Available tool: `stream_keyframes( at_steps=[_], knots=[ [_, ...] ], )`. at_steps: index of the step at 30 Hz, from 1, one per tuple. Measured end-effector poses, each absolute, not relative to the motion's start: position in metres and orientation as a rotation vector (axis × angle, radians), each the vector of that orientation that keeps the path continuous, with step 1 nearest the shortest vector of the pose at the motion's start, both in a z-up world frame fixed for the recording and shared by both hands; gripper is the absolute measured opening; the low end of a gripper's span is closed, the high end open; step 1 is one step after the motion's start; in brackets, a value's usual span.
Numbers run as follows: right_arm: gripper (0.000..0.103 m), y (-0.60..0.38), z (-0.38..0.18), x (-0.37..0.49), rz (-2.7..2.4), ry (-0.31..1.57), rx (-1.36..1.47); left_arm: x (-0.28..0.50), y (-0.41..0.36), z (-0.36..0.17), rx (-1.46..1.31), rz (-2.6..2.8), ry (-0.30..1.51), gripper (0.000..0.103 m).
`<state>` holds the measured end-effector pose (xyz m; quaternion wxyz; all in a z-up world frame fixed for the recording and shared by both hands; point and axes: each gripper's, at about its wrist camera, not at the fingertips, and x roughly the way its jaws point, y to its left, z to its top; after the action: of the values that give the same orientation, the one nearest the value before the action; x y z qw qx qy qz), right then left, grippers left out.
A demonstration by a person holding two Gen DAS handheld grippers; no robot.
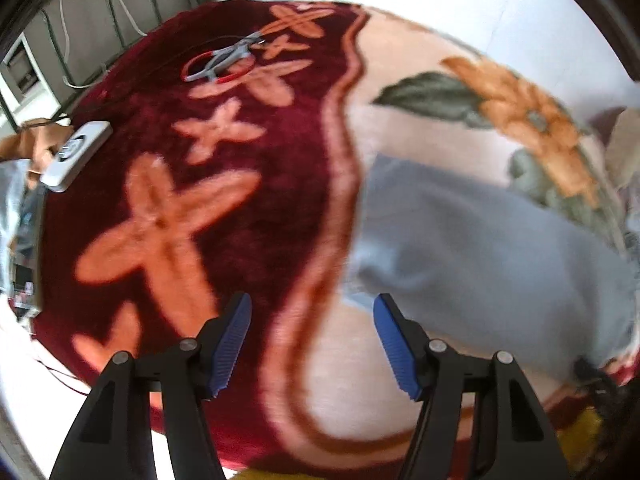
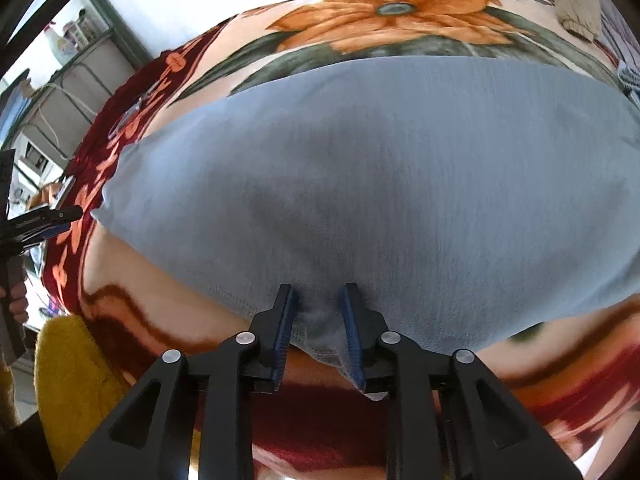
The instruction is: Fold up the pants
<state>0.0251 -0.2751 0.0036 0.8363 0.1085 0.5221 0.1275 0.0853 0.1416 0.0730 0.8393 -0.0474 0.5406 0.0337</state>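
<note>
Folding pants on a bed: release of the near edge. The blue-grey pants (image 2: 380, 184) lie spread across the pale floral part of the blanket (image 2: 396, 12), their long side toward the bed's near edge and one end reaching to the dark red border at the left. The right hand-held gripper (image 2: 318, 326) stands narrowly parted with a pinched ridge of the pants' near hem between its blue pads (image 2: 285, 328); the cloth looks slack there rather than clamped, though contact on the right pad cannot be ruled out. The left hand-held gripper (image 1: 312, 344) is wide and holds nothing, poised over the blanket's wavy border, beside the pants' left end (image 1: 472, 240). Scissors (image 1: 220, 62) and a white power strip (image 1: 76, 152) rest on the red area, well apart from the pants. Judged best practice: let the hem drop flat before lifting away, then take both corners of one end evenly so the next fold lands square.
</note>
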Motion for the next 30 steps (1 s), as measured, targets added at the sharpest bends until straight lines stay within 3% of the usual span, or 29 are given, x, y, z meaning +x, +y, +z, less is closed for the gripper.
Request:
stream_keyframes(
  at_steps=[4,12,17,20,23,28,30],
  knots=[
    [0.038,-0.266,0.006,0.022,0.265,1.096,0.194,0.094,0.113,0.071,-0.149,-0.035,1.14,0.068],
    [0.038,-0.278,0.04,0.011,0.221,0.996,0.168,0.104,0.104,0.03,-0.048,0.038,1.192,0.068],
    [0.039,-0.29,0.005,0.021,0.17,1.101,0.236,0.101,0.124,0.032,-0.115,0.06,1.207,0.068],
    [0.04,-0.289,-0.002,0.015,0.172,1.049,0.237,0.098,0.124,0.035,-0.099,0.075,1.187,0.068],
    [0.049,-0.29,-0.004,0.016,0.192,1.051,0.263,0.095,0.131,0.037,-0.116,0.1,1.161,0.072],
    [0.077,-0.266,-0.004,0.016,0.224,1.044,0.153,0.096,0.145,0.034,-0.257,0.084,1.177,0.074],
    [0.08,-0.253,-0.002,0.014,0.204,1.047,0.059,0.098,0.145,0.033,-0.29,0.079,1.184,0.074]
  ],
)
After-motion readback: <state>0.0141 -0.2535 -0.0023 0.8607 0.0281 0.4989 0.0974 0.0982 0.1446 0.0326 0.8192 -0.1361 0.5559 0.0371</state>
